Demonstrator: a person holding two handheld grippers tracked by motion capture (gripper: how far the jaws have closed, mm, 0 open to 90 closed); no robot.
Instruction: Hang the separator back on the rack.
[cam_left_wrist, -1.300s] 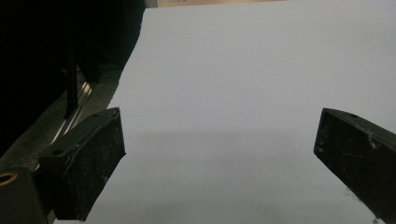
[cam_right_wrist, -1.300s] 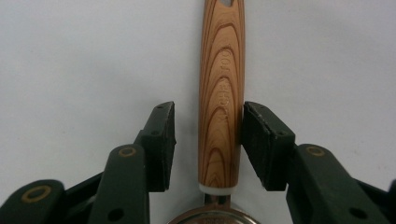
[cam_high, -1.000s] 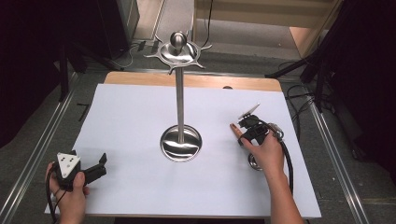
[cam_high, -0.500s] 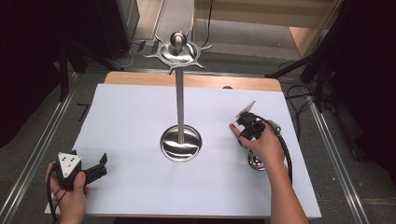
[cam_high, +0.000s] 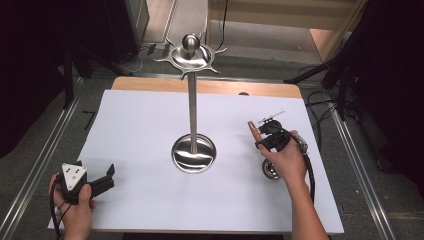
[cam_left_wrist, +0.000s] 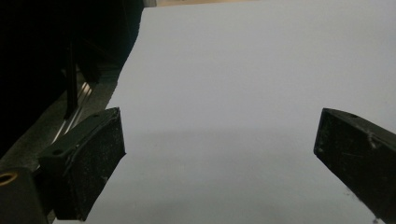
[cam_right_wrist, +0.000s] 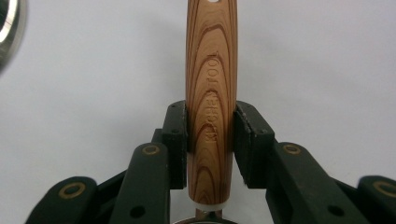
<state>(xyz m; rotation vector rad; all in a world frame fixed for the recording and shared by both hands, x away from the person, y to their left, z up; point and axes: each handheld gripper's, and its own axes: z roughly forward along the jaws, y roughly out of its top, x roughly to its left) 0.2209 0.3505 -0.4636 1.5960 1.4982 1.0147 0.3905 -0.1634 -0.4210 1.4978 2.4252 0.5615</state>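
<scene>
From the high view, a white-covered table (cam_high: 150, 190) carries a tall steel stand (cam_high: 193, 115) with a round dished base and spiked hooks at its top. The left tongs (cam_high: 102, 182) rest near the table's front left corner in the person's left hand (cam_high: 75, 207), well apart from the stand. The right tongs (cam_high: 264, 137), held in the right hand (cam_high: 285, 160), grip a wooden handle (cam_high: 254, 131) right of the stand's base; a small metal bowl (cam_high: 271, 169) at its lower end sits by the hand.

In the left gripper view, both jaws stand wide apart over bare white table, holding nothing.

In the right gripper view, the jaws are clamped on the wood-grain handle (cam_right_wrist: 211, 93), stamped "KITCHEN TOOL", which points straight ahead above the white surface.
</scene>
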